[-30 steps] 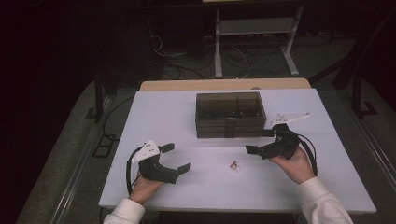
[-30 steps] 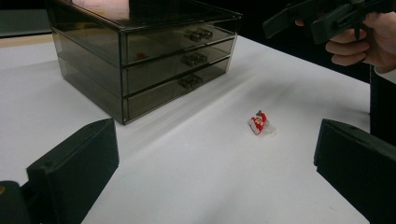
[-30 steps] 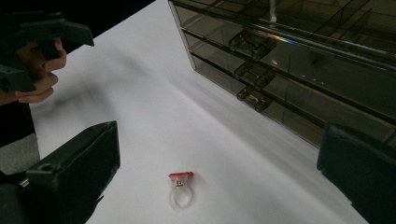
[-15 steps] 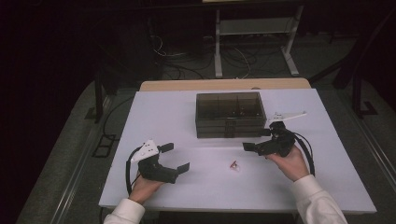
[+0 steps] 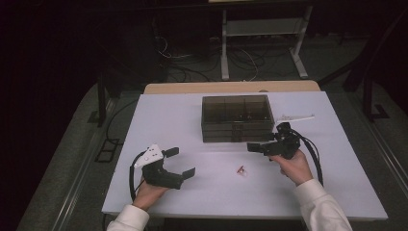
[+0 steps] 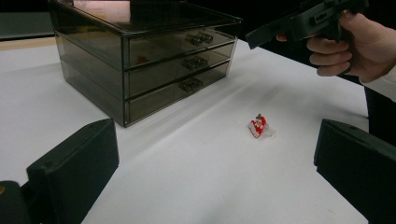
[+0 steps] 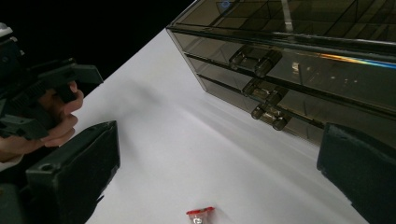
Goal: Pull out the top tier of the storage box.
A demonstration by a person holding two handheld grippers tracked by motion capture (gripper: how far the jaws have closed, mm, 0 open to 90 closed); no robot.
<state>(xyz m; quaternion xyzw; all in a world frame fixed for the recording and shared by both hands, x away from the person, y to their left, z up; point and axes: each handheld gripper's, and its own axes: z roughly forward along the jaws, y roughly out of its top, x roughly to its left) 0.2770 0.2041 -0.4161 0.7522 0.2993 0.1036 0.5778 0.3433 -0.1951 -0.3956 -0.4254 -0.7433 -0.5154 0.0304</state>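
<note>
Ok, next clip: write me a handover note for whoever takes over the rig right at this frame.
Left claw: open, holding nothing, low over the table's near left part.
Right claw: open, holding nothing, just in front of the smoked drawer box, pointing left.
Small red-and-white piece: lying loose on the table between both claws, untouched.
Drawers: all three shut.
Done: nothing grasped yet.
Left: probably open a drawer and put the piece in.

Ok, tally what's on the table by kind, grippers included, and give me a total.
Grippers: 2, left gripper and right gripper
Smoky drawer box: 1
Small red and white item: 1
White strip behind the box: 1
Total: 5
</note>
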